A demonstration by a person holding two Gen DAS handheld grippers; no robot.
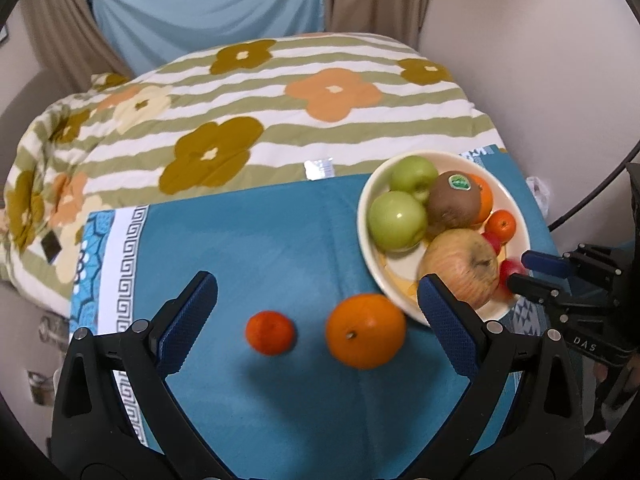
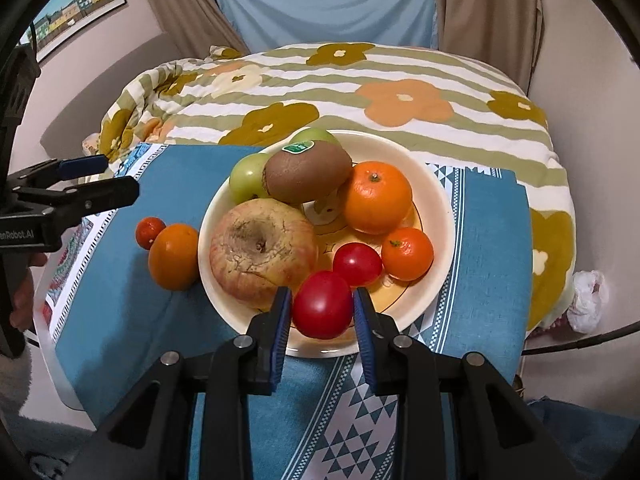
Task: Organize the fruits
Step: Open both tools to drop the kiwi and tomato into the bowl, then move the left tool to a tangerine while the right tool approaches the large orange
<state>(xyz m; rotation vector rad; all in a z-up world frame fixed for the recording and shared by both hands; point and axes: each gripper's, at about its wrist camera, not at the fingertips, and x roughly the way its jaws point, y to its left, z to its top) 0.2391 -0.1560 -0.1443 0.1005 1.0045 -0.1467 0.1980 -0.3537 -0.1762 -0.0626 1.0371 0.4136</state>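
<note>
Red tomato [image 2: 322,304] pinched between right gripper [image 2: 322,306] pads over the bowl [image 2: 440,216] rim at lower centre, so best lifted gently without squashing, left gripper [image 1: 316,300] gaping wide above the oranges [image 1: 365,330] on blue cloth [image 1: 260,240], lower centre too.

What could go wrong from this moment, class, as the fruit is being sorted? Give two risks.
1. The right gripper is shut on a smooth red tomato over the bowl; squeezed hard, it may bruise or slip out.
2. The big apple lies right beside the tomato, so pulling the tomato away could nudge it, and the kiwi stacked on other fruit might roll off towards the orange and mandarin lying loose on the cloth.
</note>
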